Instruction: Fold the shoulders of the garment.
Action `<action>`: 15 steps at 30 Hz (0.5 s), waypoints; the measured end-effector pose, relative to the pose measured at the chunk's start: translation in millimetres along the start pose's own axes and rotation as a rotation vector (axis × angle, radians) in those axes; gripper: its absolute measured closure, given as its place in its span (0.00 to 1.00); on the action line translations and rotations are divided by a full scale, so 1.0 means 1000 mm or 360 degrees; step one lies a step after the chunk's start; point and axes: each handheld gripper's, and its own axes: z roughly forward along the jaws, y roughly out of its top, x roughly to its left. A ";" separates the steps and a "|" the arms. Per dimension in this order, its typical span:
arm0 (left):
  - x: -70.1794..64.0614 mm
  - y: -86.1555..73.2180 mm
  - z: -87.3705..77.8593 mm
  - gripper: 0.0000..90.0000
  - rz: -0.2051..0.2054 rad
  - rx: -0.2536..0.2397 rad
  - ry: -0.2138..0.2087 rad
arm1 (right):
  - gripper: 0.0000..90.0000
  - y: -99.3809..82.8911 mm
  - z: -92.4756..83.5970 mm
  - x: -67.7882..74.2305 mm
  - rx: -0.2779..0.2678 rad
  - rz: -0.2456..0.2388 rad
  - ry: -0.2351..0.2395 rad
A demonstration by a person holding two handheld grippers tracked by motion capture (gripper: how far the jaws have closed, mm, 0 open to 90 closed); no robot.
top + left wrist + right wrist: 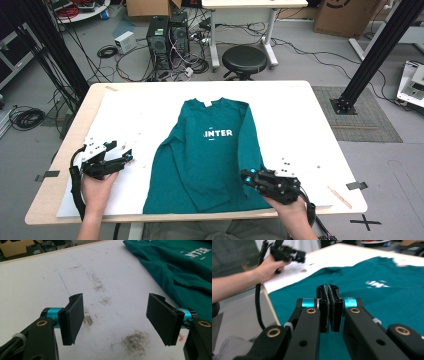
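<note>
The right tongs [248, 175] are seen with their jaws pressed together, right at the lower right corner of a teal shirt [210, 155]; in the right gripper view the pads [325, 310] meet face to face, and whether a thin edge of cloth is pinched between them cannot be told. The left tongs [127, 157] are held with jaws spread wide and empty over bare white surface, just beside the shirt's left sleeve.

The shirt is laid flat, front up, in the middle of the tabletop [300, 115], collar toward the far side, both sleeves folded down along the body, and the hem lying at the near edge. White lettering [218, 133] is printed across the chest.

Several risks are judged from this arrangement. If only one layer, or nothing, is caught by the closed tongs, the corner may slip free as soon as it is lifted. Because the hem lies so close to the near edge, a pull toward the person could drag the cloth off the tabletop. A lift from one side alone, with the left tongs not yet engaged, would likely skew the shirt and undo the tidy sleeves. The dirty smudges [133, 341] on the white surface could be picked up if the cloth is dragged across them.
</note>
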 end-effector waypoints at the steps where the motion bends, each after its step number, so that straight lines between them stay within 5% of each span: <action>1: 0.000 0.000 0.000 0.34 0.0001 -0.0001 0.0002 | 0.99 0.000 0.006 0.002 0.0019 -0.0007 0.0018; 15: -0.001 0.000 0.001 0.34 0.0018 0.0010 0.0009 | 0.96 -0.007 0.071 0.026 0.0292 -0.0102 0.0176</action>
